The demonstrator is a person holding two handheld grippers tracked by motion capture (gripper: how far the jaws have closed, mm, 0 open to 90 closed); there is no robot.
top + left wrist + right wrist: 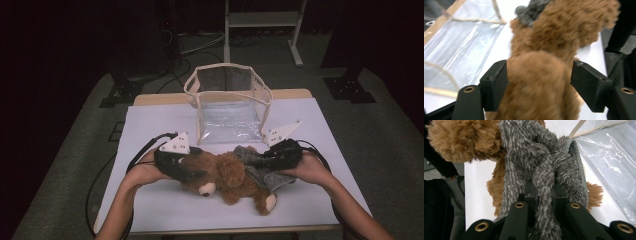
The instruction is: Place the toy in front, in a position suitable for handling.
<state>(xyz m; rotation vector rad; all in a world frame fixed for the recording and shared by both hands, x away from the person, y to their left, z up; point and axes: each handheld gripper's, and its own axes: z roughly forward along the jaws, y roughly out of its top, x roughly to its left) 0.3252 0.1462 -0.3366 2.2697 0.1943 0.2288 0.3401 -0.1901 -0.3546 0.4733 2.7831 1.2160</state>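
High view: teddy bear (227, 177) lies on the table (150, 200) just in front of the clear bag (227, 102), left gripper (192, 172) at its head, right gripper (262, 160) on the grey cloth (260, 172) | Left gripper view: jaws released, bear's fur (537, 82) between them, left pad (495, 83) brushing it, right pad apart | Right gripper view: jaws clenched on the cloth (544, 180), bag (609, 160) beside it.
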